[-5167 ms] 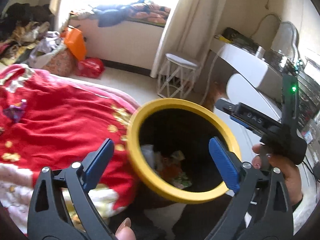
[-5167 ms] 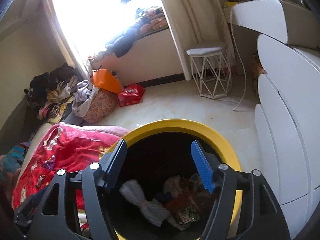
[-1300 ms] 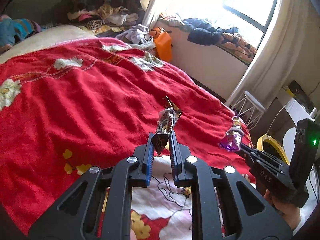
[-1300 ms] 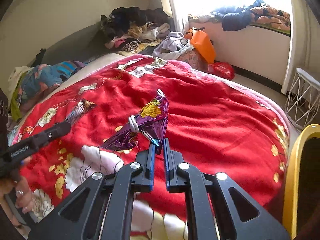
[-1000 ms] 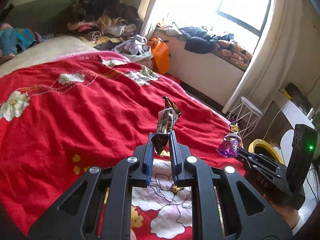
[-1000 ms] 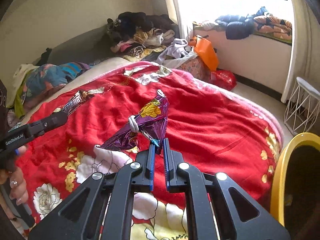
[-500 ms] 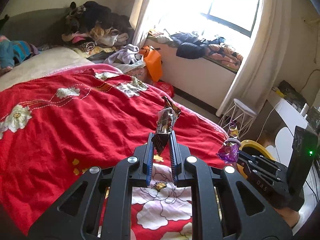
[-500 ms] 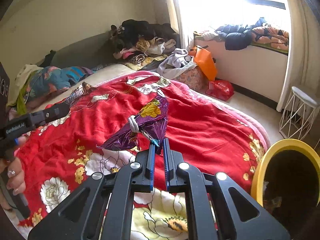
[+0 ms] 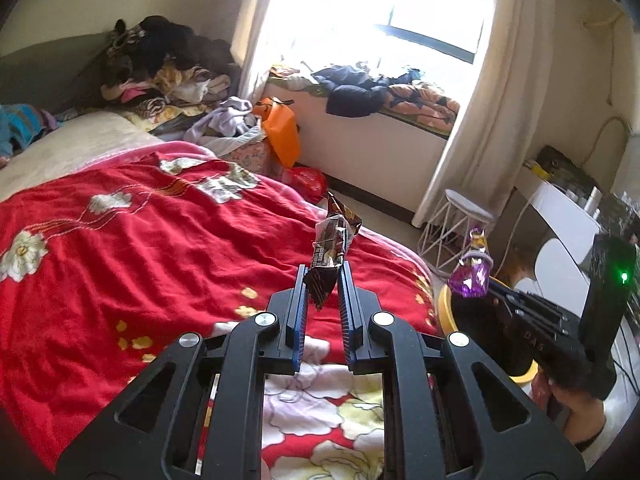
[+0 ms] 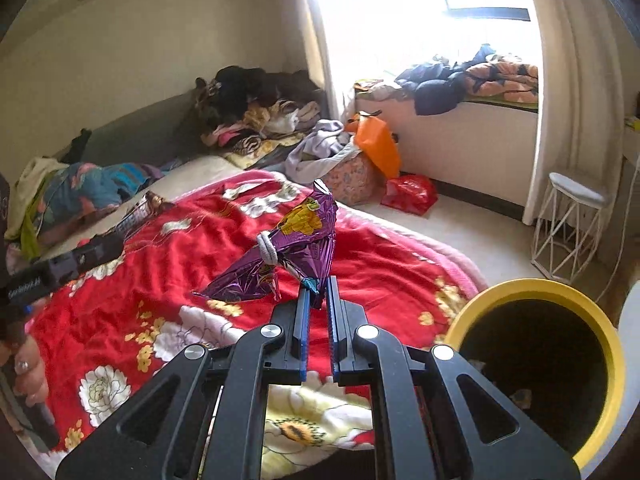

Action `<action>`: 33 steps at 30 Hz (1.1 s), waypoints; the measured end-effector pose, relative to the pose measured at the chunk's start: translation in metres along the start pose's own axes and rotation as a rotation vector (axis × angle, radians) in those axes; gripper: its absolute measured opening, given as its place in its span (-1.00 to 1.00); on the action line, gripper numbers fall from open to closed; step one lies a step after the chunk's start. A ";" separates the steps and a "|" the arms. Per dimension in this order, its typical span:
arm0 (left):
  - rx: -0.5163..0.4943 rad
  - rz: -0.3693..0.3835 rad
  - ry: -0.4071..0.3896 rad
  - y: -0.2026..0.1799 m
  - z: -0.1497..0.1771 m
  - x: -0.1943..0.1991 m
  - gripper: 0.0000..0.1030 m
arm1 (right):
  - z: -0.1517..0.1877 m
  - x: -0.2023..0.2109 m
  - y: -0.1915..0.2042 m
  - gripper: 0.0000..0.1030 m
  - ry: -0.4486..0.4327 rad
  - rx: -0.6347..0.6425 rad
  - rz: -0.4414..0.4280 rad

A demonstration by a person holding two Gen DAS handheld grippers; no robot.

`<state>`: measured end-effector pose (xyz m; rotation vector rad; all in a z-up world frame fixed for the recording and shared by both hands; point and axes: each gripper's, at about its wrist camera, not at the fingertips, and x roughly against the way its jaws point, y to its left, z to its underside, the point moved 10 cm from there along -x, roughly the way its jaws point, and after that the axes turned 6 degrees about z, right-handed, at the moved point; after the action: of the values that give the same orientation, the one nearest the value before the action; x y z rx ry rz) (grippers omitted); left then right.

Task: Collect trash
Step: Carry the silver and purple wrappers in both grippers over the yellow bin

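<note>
Since a second ago both hands have lifted and swung toward the window, bringing the yellow-rimmed bin (image 10: 600,320) further into sight. The left gripper (image 9: 323,280) clamps a dark snack wrapper (image 9: 330,246) above the red blanket (image 9: 140,248); the right gripper (image 10: 316,292) pinches a purple foil wrapper (image 10: 296,248) beside the bin.

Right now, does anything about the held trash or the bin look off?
Nothing stands out. The left claw is shut on a brown snack wrapper, the right claw on a crumpled purple foil bag. The yellow-rimmed bin stands upright beside the red blanket, trash visible inside.
</note>
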<state>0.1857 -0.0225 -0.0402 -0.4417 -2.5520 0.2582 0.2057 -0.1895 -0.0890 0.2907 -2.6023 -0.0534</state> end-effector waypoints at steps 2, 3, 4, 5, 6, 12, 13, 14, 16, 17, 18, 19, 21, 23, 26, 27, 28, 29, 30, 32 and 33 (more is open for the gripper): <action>-0.010 0.011 0.002 -0.008 0.000 -0.002 -0.80 | -0.002 0.005 -0.011 -0.85 -0.011 -0.013 0.017; -0.018 0.015 0.003 -0.012 0.001 -0.003 -0.80 | -0.002 0.008 -0.015 -0.85 -0.016 -0.020 0.023; -0.021 0.021 0.006 -0.015 0.001 -0.004 -0.80 | -0.002 0.009 -0.019 -0.85 -0.019 -0.026 0.028; -0.023 0.026 0.008 -0.018 0.002 -0.005 -0.80 | -0.003 0.011 -0.026 -0.85 -0.021 -0.038 0.037; -0.028 0.033 0.010 -0.023 0.003 -0.007 -0.80 | -0.003 0.012 -0.031 -0.85 -0.022 -0.046 0.044; -0.055 0.063 0.024 -0.042 0.008 -0.014 -0.80 | -0.003 0.020 -0.062 -0.85 -0.033 -0.084 0.100; -0.057 0.069 0.026 -0.045 0.009 -0.015 -0.80 | -0.002 0.020 -0.066 -0.85 -0.033 -0.091 0.105; -0.059 0.074 0.027 -0.047 0.009 -0.016 -0.80 | -0.001 0.021 -0.072 -0.85 -0.034 -0.102 0.113; -0.069 0.084 0.030 -0.053 0.010 -0.018 -0.80 | 0.000 0.022 -0.079 -0.85 -0.034 -0.109 0.126; -0.072 0.087 0.032 -0.056 0.010 -0.019 -0.80 | 0.000 0.023 -0.084 -0.85 -0.034 -0.112 0.137; -0.074 0.091 0.033 -0.059 0.011 -0.019 -0.80 | 0.002 0.024 -0.089 -0.85 -0.034 -0.117 0.146; -0.077 0.098 0.033 -0.062 0.011 -0.021 -0.80 | 0.003 0.024 -0.093 -0.85 -0.034 -0.122 0.154; -0.082 0.104 0.036 -0.067 0.012 -0.022 -0.80 | 0.004 0.024 -0.102 -0.85 -0.031 -0.138 0.167; -0.087 0.111 0.041 -0.073 0.013 -0.024 -0.80 | 0.006 0.025 -0.110 -0.85 -0.029 -0.155 0.180; -0.103 0.125 0.046 -0.082 0.015 -0.028 -0.80 | 0.010 0.027 -0.124 -0.85 -0.026 -0.177 0.197; -0.108 0.129 0.048 -0.086 0.016 -0.029 -0.80 | 0.011 0.027 -0.127 -0.85 -0.025 -0.180 0.203; -0.112 0.136 0.053 -0.091 0.016 -0.032 -0.80 | 0.012 0.028 -0.129 -0.85 -0.024 -0.183 0.208; -0.116 0.141 0.054 -0.093 0.017 -0.034 -0.80 | 0.013 0.028 -0.134 -0.85 -0.020 -0.193 0.214; -0.123 0.147 0.056 -0.098 0.017 -0.036 -0.80 | 0.015 0.029 -0.138 -0.85 -0.019 -0.202 0.216; -0.135 0.159 0.060 -0.106 0.019 -0.039 -0.80 | 0.018 0.030 -0.148 -0.85 -0.016 -0.216 0.224; -0.142 0.166 0.063 -0.112 0.021 -0.041 -0.80 | 0.020 0.030 -0.151 -0.85 -0.015 -0.221 0.227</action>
<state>0.1788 -0.1428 -0.0471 -0.7057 -2.4839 0.1211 0.1997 -0.3434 -0.1051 -0.0837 -2.5972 -0.2612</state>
